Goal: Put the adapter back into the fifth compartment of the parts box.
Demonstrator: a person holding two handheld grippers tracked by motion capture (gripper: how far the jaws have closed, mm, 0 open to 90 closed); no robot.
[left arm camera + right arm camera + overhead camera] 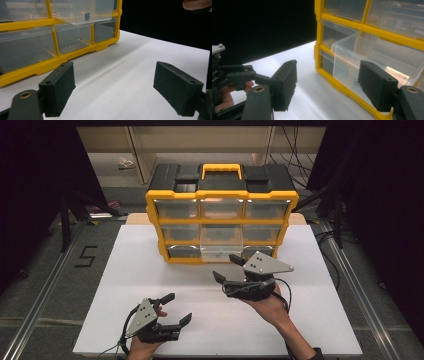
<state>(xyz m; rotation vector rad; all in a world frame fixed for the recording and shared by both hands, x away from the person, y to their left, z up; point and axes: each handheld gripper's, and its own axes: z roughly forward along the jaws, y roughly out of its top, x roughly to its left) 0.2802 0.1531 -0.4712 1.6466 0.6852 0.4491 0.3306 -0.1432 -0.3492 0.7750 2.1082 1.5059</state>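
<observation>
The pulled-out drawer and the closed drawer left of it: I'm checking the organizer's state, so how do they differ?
The pulled-out drawer, middle column, juts forward from the yellow frame; the closed drawer sits flush. The pulled-out drawer holds a small dark piece; the closed drawer looks empty. Both are clear plastic.

White tabletop [150, 270] — black "5" [86, 256] beside it

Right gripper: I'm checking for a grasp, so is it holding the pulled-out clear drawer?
No, the right gripper has open jaws with nothing between them, just short of the clear drawer.
</observation>
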